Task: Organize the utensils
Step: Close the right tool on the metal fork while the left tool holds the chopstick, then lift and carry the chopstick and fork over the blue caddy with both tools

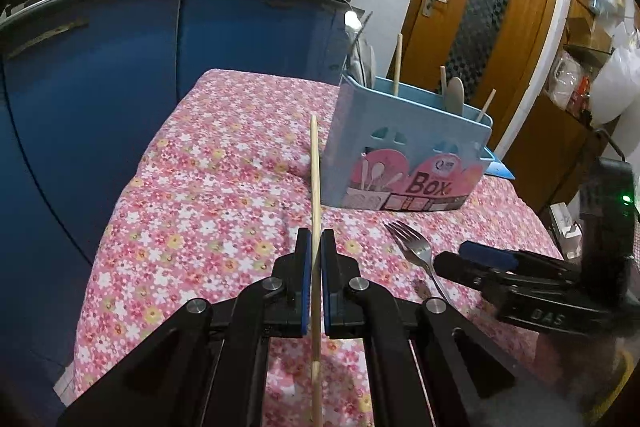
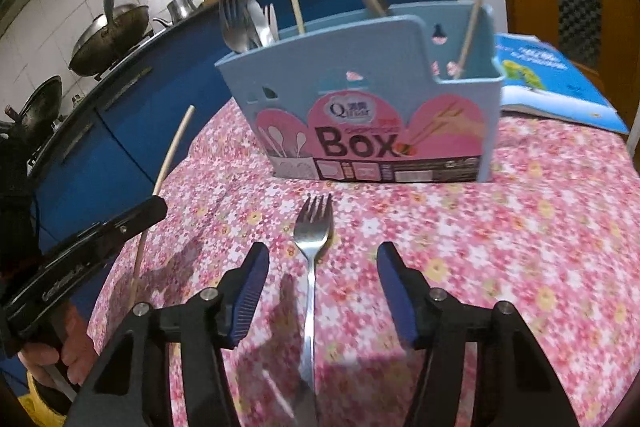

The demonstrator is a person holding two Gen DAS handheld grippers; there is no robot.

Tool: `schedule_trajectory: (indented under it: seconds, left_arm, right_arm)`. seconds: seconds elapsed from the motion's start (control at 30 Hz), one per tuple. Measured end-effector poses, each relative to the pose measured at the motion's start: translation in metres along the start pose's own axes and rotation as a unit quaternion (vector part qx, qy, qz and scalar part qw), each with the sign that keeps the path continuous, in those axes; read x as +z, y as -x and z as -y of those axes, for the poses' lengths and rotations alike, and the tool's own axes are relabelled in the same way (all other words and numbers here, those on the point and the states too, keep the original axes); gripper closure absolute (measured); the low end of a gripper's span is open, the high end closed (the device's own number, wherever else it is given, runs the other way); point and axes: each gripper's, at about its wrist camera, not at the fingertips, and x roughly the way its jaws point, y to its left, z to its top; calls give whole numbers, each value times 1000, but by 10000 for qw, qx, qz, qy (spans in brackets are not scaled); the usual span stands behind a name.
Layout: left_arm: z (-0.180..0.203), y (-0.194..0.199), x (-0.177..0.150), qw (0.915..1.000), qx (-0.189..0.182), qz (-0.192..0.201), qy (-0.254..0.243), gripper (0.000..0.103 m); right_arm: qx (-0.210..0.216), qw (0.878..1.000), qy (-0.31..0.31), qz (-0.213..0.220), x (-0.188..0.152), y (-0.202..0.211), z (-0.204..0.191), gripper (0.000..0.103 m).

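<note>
left claw (image 1: 316, 247): we clench a wooden chopstick (image 1: 315, 187) mid-shaft, upright for dropping into the box (image 1: 400, 155) | right claw (image 2: 322, 291): released, straddling the fork (image 2: 312, 247) flat on the surface (image 2: 520, 227), ready to close

The fork (image 2: 312, 239) is shiny polished metal; the chopstick (image 1: 315, 187) pale matt wood. The utensil box (image 2: 360, 99) is smooth light-blue plastic with a glossy printed label, on a floral cloth tablecloth (image 2: 520, 227).
</note>
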Motion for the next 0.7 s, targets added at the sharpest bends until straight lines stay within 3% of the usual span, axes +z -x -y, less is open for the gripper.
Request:
schedule_trajectory:
  seconds: [0.2,0.43,0.7]
  left_arm:
    - [-6,-3,1,10000,-53,28,52,101]
    - [-9,-4,3,9999,-92,59,106,101]
    - [-5,-3,4,9999,-137,76,61,101]
  right_arm:
    - [50,9997,4,-235,8,-14,1,50]
    - [441,9974,-186,-530,21,-23,6,60]
    - [767,9931,-435,-767,26,-31,10,81]
